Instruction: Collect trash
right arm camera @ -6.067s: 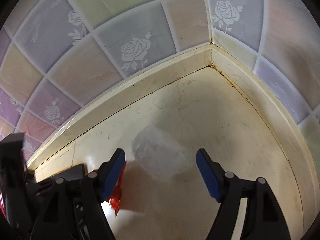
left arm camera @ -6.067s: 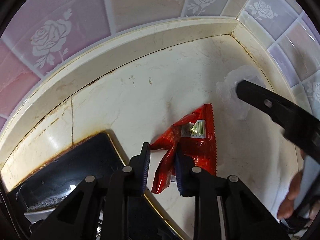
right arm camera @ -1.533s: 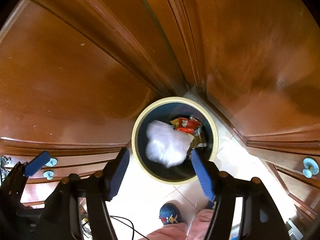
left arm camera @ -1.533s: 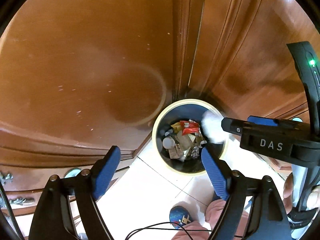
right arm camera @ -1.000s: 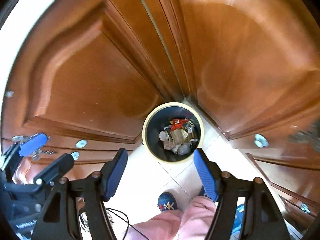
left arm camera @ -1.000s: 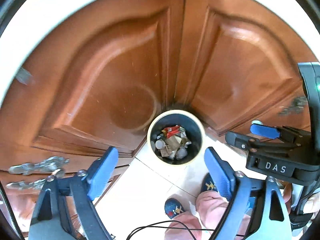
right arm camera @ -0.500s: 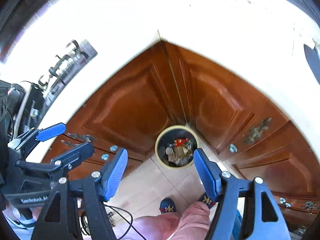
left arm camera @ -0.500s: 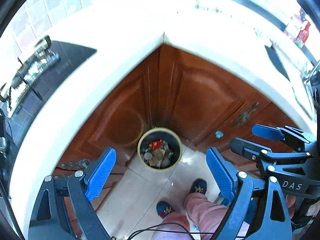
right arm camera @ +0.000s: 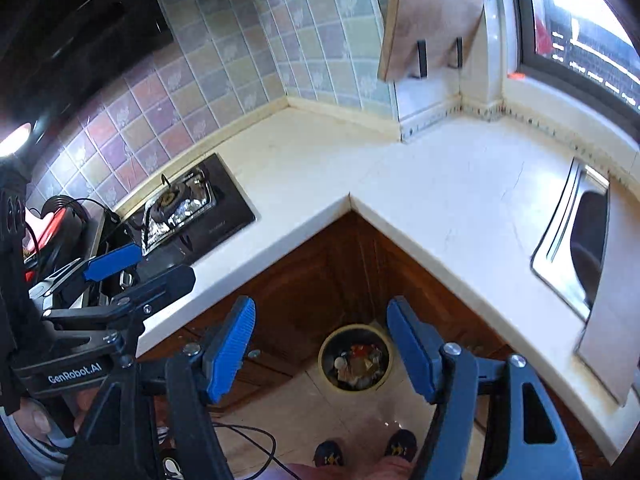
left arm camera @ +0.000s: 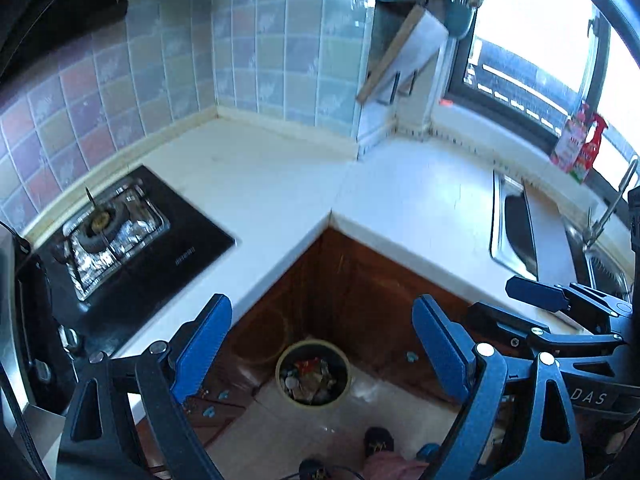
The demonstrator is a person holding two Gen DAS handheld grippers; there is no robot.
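Two grippers: the left gripper (left arm camera: 322, 344) and the right gripper (right arm camera: 320, 344) both hang high over the kitchen corner, jaws spread wide, nothing between the blue pads.
Trash location: wrappers and crumpled scraps lie inside the round trash bin (left arm camera: 313, 372) on the floor tiles, against the wooden corner cabinet (left arm camera: 352, 276).
Countertop: the cream L-shaped countertop (right arm camera: 440, 184) shows no loose litter in either view, between the gas hob (left arm camera: 116, 236) and the steel sink (right arm camera: 576, 248).
Step in hand: judged a lift away from the bin and a scan of the counter for anything missed.
Doing it well: keep both grippers spread and tilted down so the whole counter stays in view; check the tiled corner and the hob edge, where small pieces could hide.
Change from earlier: six seconds back a red wrapper and a clear plastic bag lay on the counter; both are now gone from it. One second back the bin filled the centre of both views; now it looks small, well below.
Person: shoes (right arm camera: 362, 452) stand near the bin.
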